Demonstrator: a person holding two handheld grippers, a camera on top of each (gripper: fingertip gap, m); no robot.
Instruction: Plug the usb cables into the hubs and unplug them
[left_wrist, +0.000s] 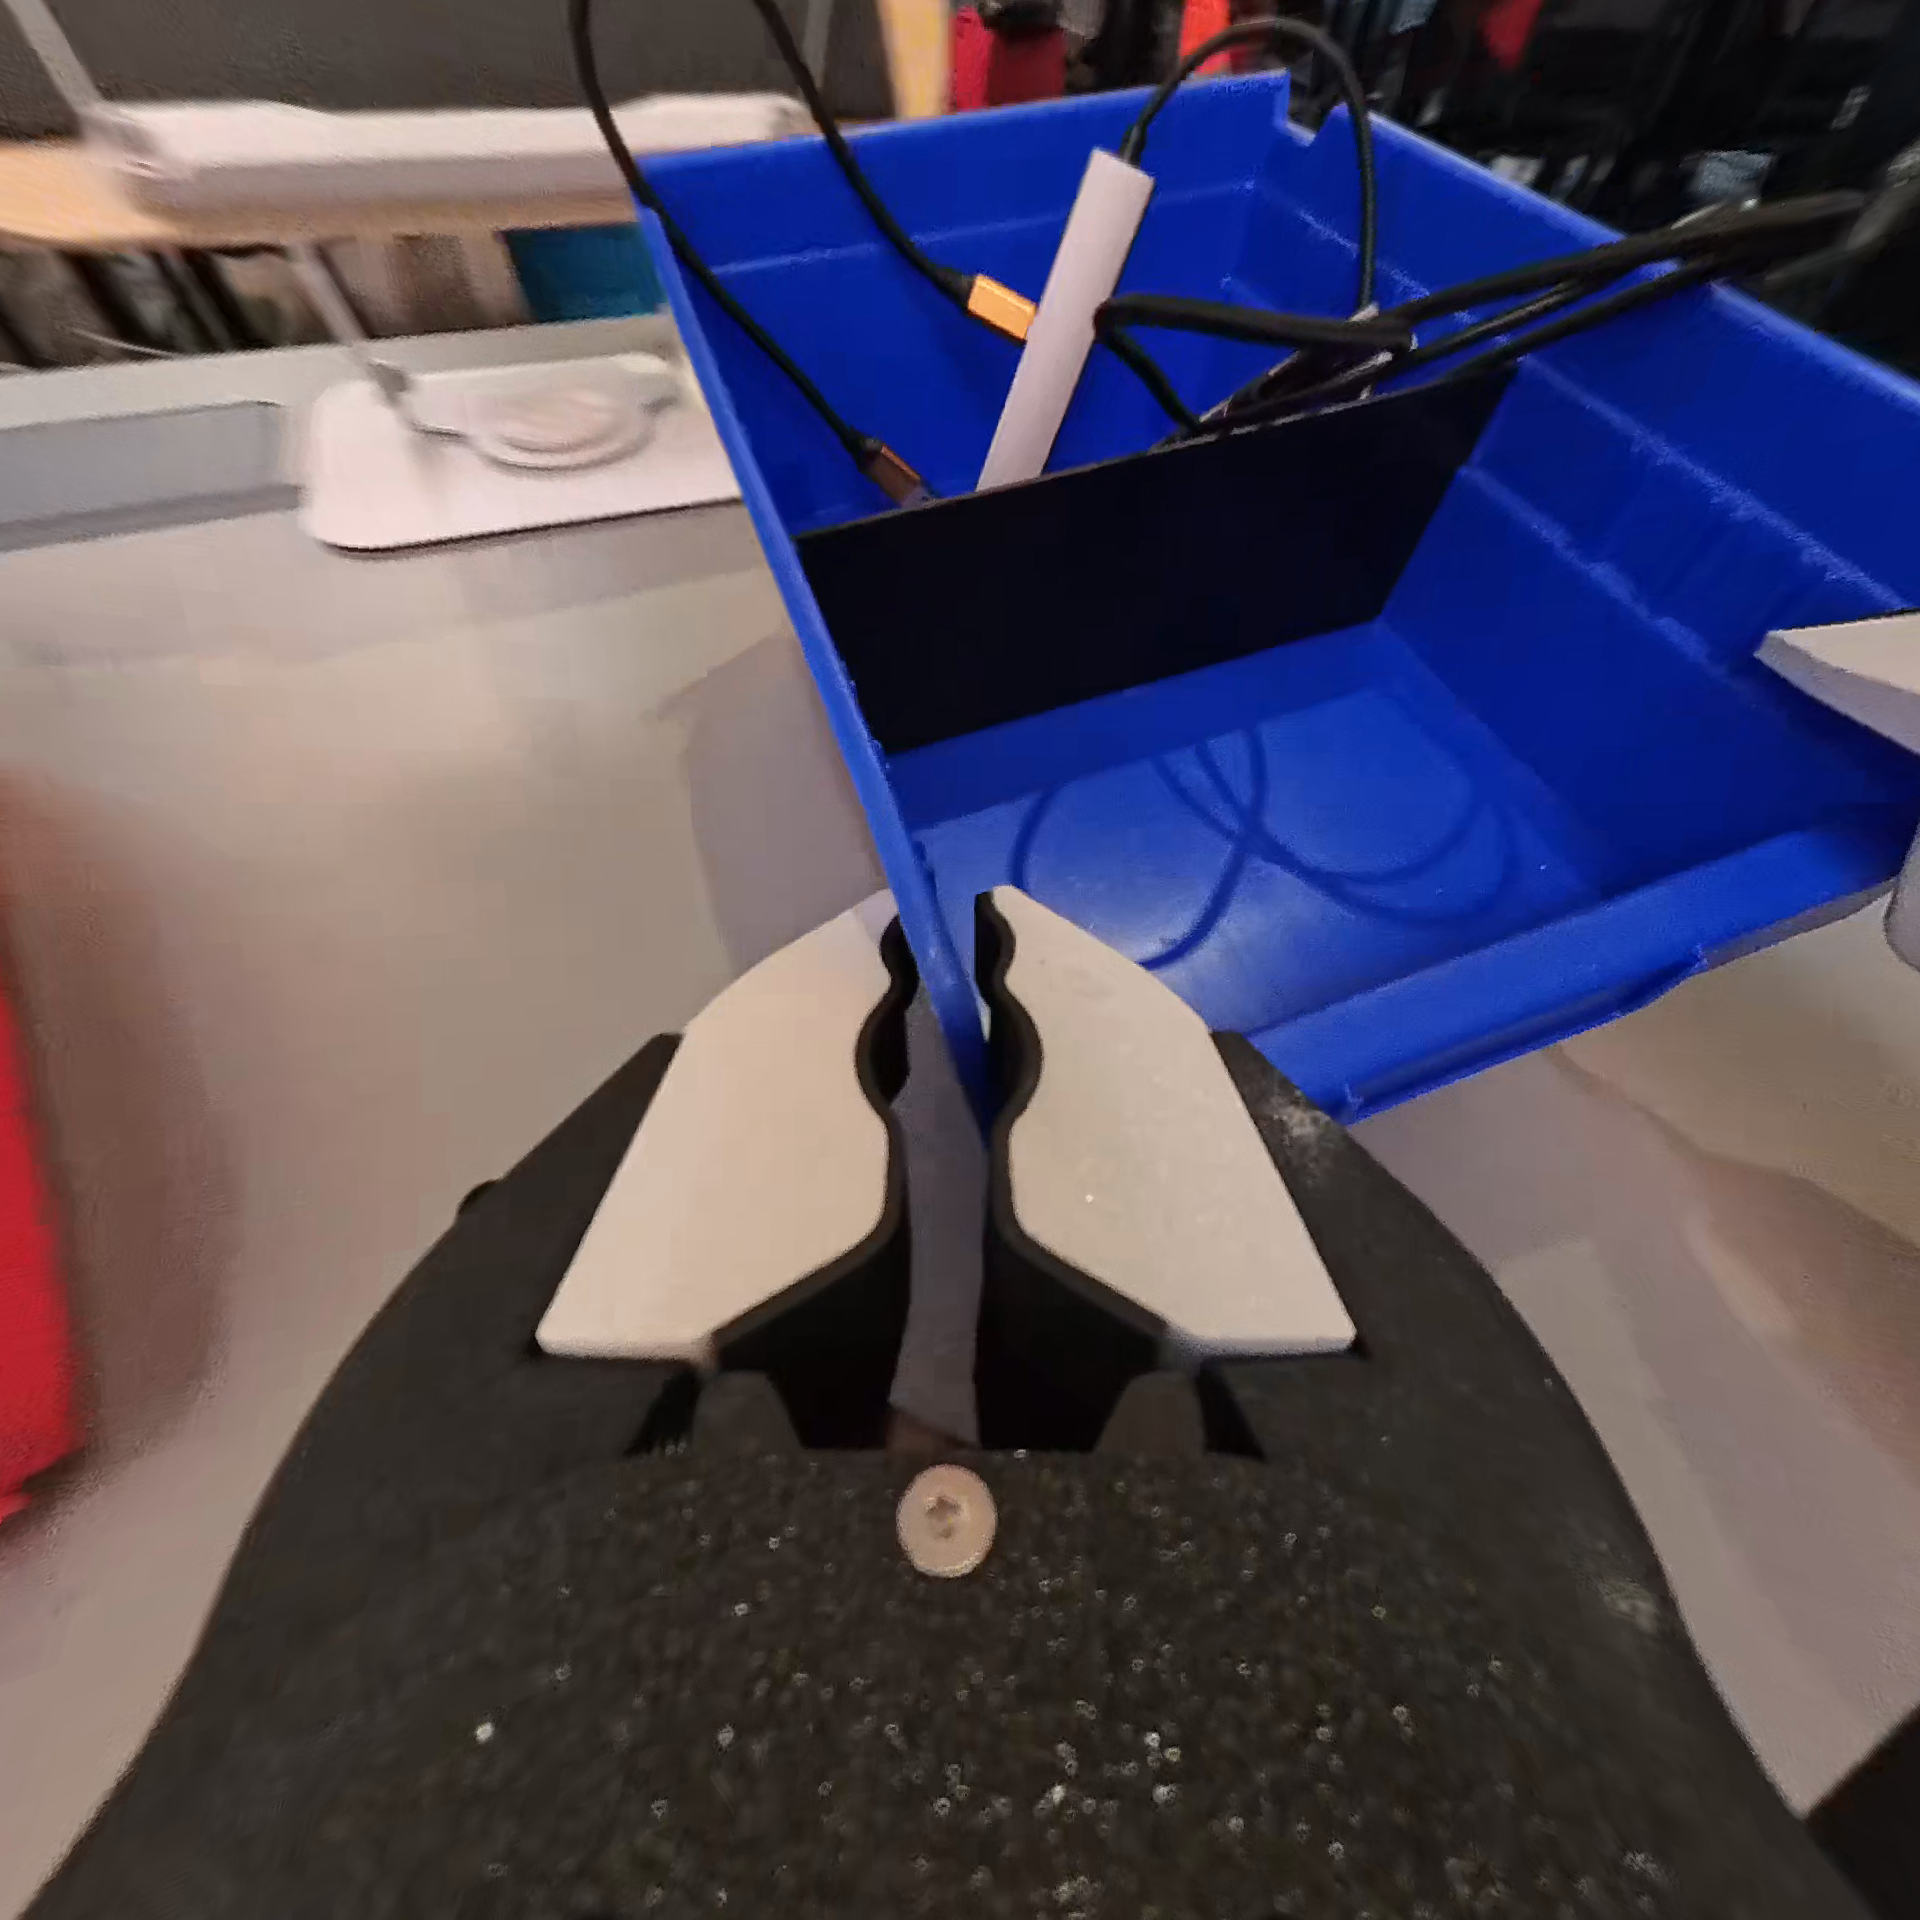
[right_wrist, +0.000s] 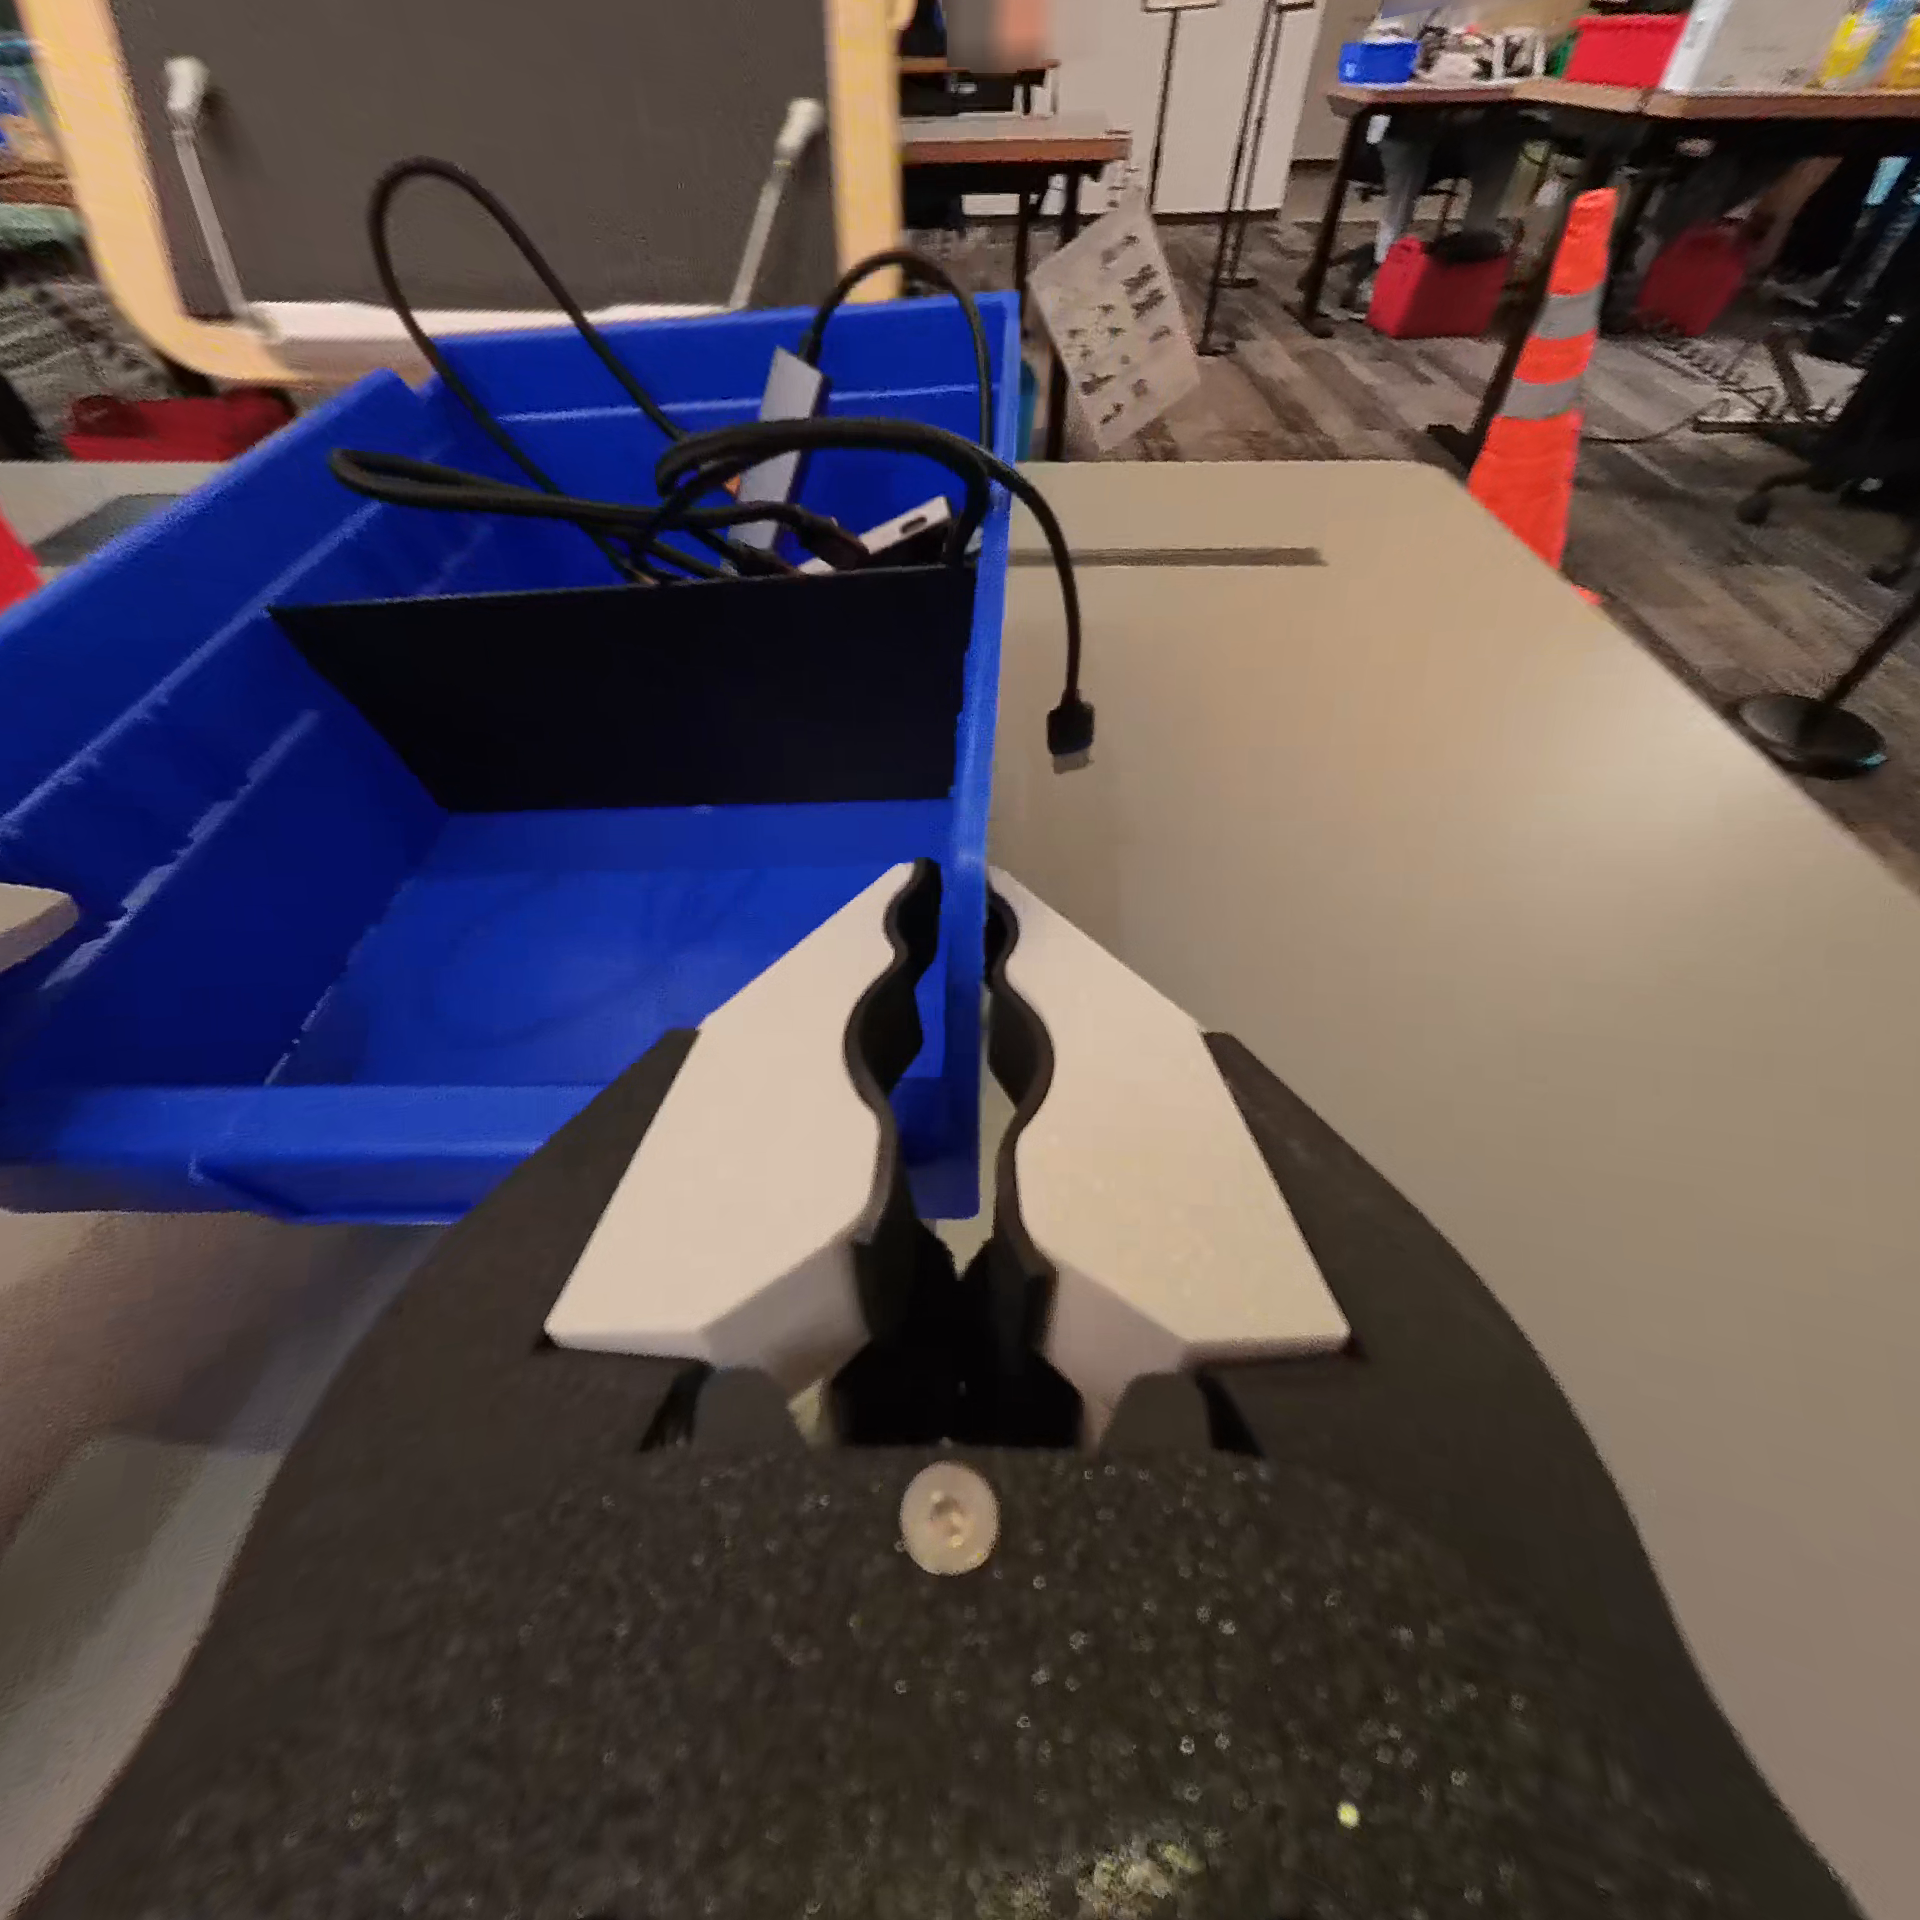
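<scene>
A blue bin (left_wrist: 1621, 540) stands on a grey table, split by a black divider (left_wrist: 1122, 592). Its far compartment holds a white hub (left_wrist: 1070, 322), orange-tipped plugs (left_wrist: 997, 307) and tangled black cables (left_wrist: 1299, 332). The near compartment is empty. My left gripper (left_wrist: 940, 914) is shut on the bin's left wall. My right gripper (right_wrist: 961, 883) is shut on the bin's (right_wrist: 208, 748) right wall. In the right wrist view the hubs (right_wrist: 784, 416) lie behind the divider (right_wrist: 644, 686), and a black plug (right_wrist: 1070, 727) hangs over the right wall.
The grey table (right_wrist: 1403, 935) stretches to the right of the bin. A white pad (left_wrist: 520, 447) lies on the table left of the bin. An orange cone (right_wrist: 1548, 395) and desks stand beyond the table's far edge. A blurred red thing (left_wrist: 31, 1143) is at the left.
</scene>
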